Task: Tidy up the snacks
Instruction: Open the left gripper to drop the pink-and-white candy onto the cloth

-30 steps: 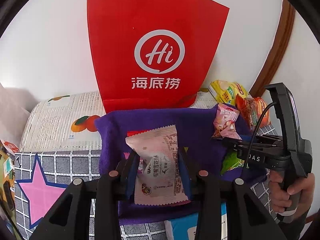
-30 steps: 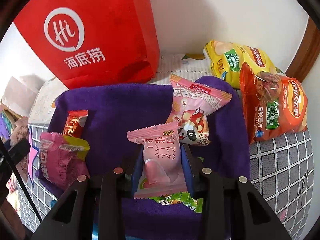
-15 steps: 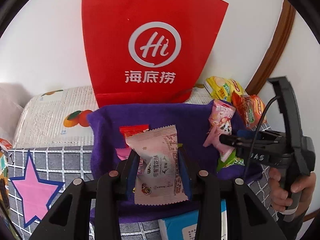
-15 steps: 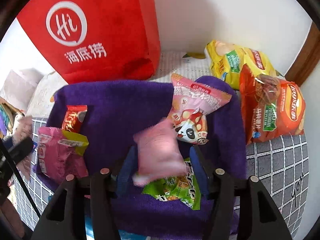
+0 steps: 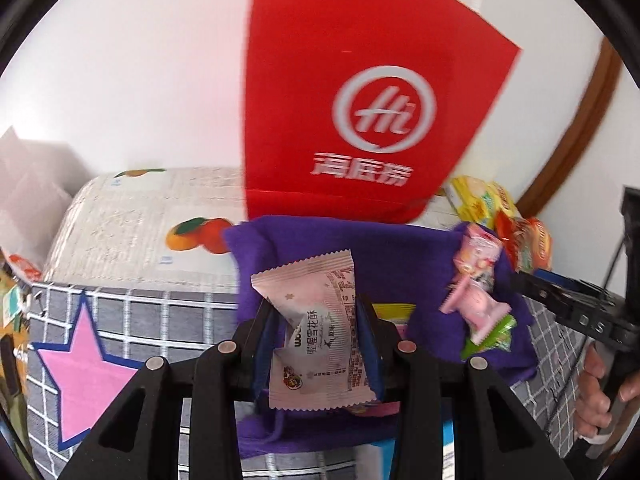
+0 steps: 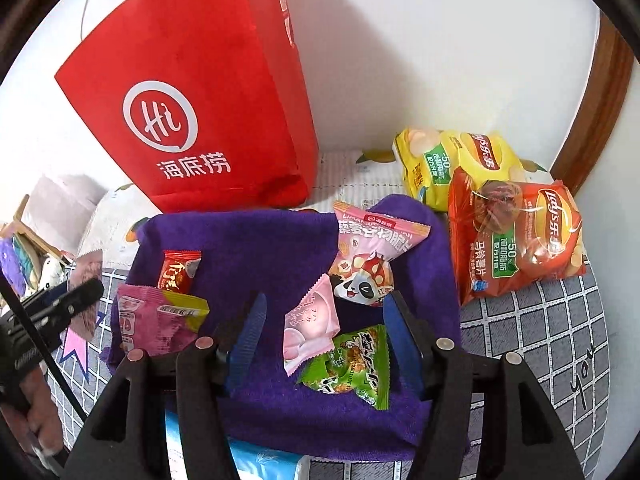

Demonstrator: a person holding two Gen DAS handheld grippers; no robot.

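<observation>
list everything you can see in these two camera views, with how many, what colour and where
paper bag: 1, red, upright against the wall
towel: 1, purple, middle
chip bags: 2, yellow and orange, right of towel
panda snack: 1, pink, towel's far right
peach candy: 1, pink, on towel
green snack: 1, under the candy's edge
red candy: 1, towel's left
magenta packet: 1, towel's left
pale pink packet: 1, held
left gripper: black, shut on packet
right gripper: black, jaws opening, empty
</observation>
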